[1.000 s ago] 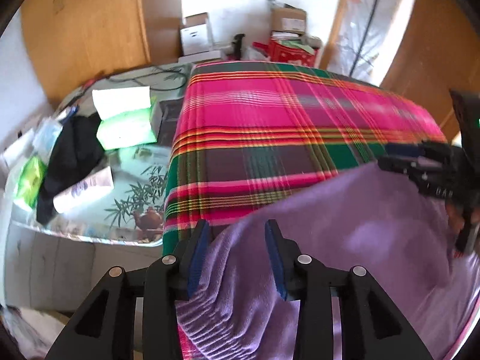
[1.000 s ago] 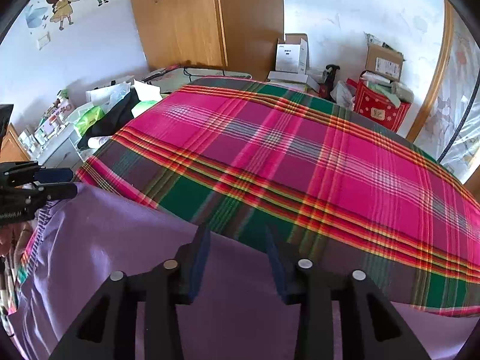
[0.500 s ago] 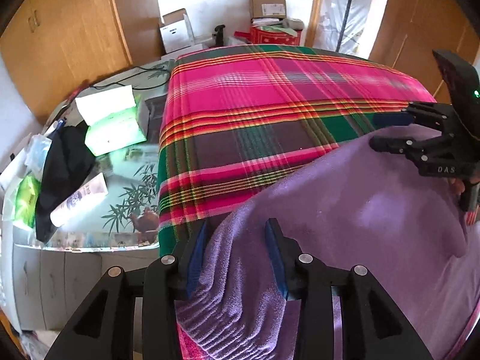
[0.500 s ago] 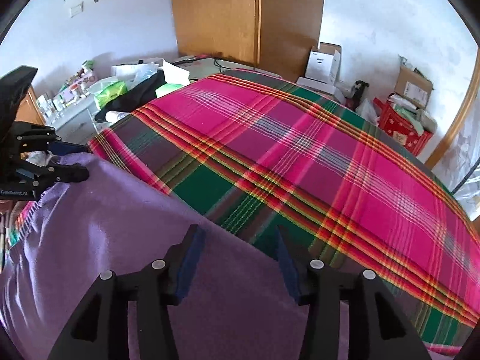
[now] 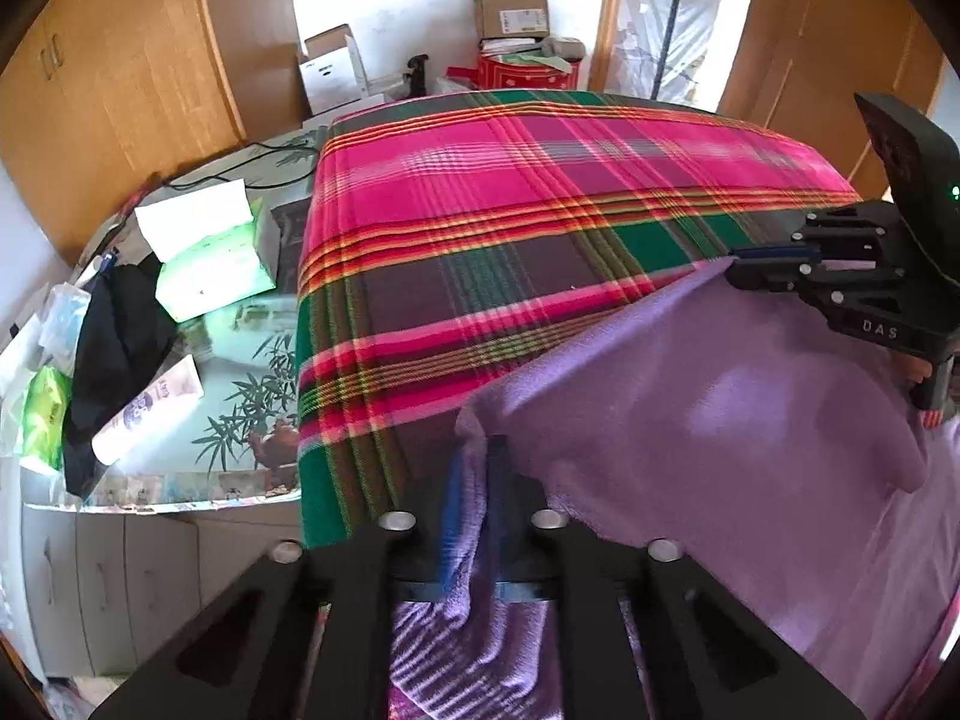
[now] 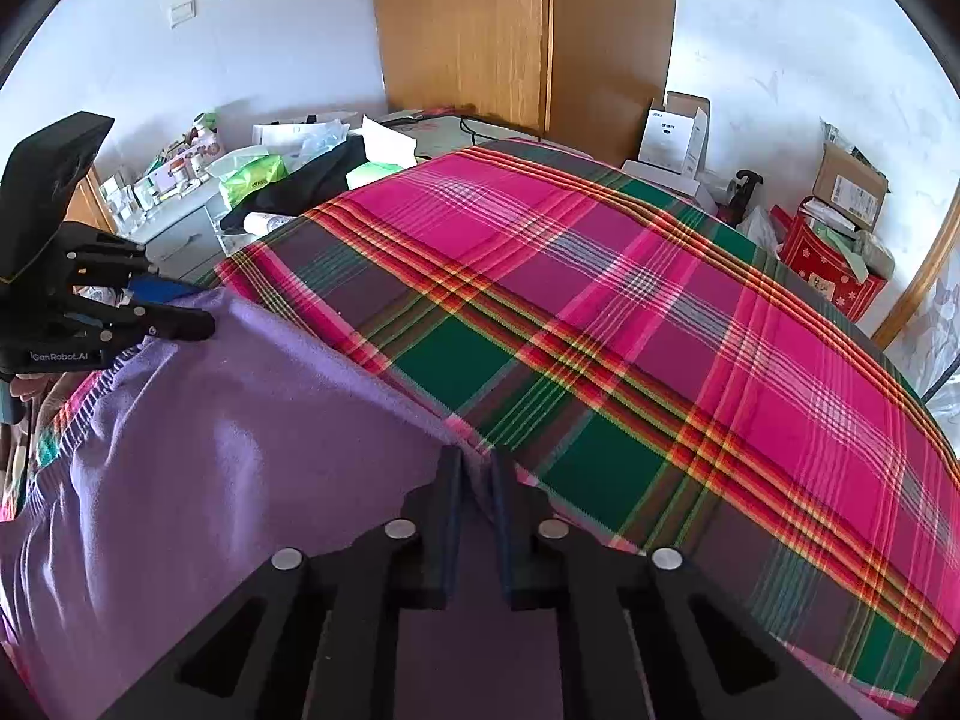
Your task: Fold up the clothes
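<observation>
A purple fleece garment (image 5: 720, 420) lies over the near edge of a bed with a pink, green and red plaid cover (image 5: 510, 210). In the left wrist view my left gripper (image 5: 477, 450) is closing, its pads pinching the garment's left corner. My right gripper (image 5: 738, 267) shows at the right, clamped on the garment's far edge. From the right wrist, my right gripper (image 6: 477, 462) is closing, with purple cloth (image 6: 210, 450) bunched between its pads. My left gripper (image 6: 192, 312) grips the ribbed corner at far left. The plaid cover (image 6: 600, 300) stretches away beyond.
A glass-topped side cabinet (image 5: 240, 372) left of the bed holds green tissue packs (image 5: 210, 264), a black cloth (image 5: 120, 330) and a white tube (image 5: 150, 408). Cardboard boxes and a red box (image 6: 828, 270) sit past the bed's far end. A wooden wardrobe (image 6: 480, 30) stands behind.
Both grippers have gone from open around the purple cloth to closed on it. The garment's edge now runs taut between them. Both wrists have rolled a little.
</observation>
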The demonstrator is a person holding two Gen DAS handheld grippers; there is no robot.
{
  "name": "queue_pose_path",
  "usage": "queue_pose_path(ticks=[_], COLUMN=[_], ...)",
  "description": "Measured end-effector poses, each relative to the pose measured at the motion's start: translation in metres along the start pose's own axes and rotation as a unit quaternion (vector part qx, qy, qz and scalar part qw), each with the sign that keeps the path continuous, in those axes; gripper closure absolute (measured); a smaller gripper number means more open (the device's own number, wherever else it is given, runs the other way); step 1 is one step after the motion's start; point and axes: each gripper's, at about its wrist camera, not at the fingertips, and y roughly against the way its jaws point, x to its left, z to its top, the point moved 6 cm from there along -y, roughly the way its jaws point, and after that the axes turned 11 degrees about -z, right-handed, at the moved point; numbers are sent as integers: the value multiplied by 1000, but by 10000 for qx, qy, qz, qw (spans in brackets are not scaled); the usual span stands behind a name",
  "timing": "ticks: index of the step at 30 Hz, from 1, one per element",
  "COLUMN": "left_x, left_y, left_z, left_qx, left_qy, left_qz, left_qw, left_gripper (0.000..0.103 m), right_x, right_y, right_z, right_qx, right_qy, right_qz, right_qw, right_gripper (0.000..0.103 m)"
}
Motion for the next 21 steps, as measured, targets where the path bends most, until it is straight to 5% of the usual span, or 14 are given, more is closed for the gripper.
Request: queue_pose_path(ticks=[12,21], left_x=[3,-12], left_y=[7,38], left_z=[1,1], left_qx=[-260,-648], left_qy=[203,150], left_qz=[233,343], left_qw=[9992,9972], left_gripper=[98,98], right_x=[0,8], right_y=[8,64], right_z=[-4,-6], right_qx=[-100,-600], right_qy=[-192,-371], right_qz=[-163,-305], right_qw=[9996,9970], right_gripper=[99,99])
